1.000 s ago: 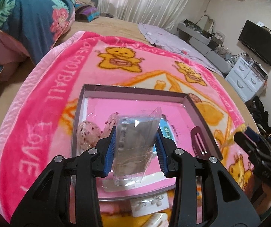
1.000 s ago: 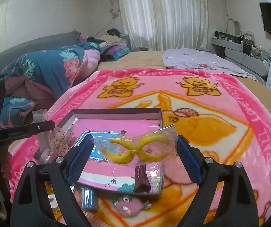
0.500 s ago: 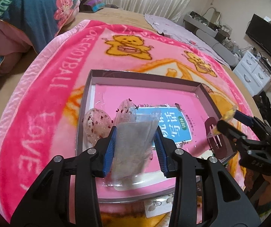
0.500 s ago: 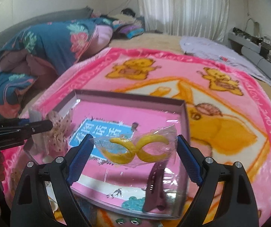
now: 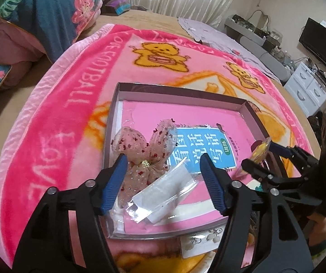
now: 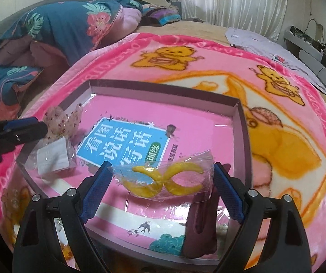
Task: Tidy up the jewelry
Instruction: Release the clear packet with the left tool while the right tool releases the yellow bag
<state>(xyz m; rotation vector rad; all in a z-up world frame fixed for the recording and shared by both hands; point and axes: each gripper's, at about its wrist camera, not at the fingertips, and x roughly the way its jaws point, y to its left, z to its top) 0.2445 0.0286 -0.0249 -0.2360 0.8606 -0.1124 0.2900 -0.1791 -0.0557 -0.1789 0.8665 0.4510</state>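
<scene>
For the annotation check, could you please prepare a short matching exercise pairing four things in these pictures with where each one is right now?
Things:
1. clear flat packet
2. yellow hair clips in a clear bag
3. sequined mesh bow
4. earring card

Places:
A. held between the fingers of the right gripper
B. lying in the box, below the open left gripper
C. on the blanket, outside the box's near wall
D. in the box's left part, beside the book

Pairs: 1-B, 2-A, 3-D, 4-C
</scene>
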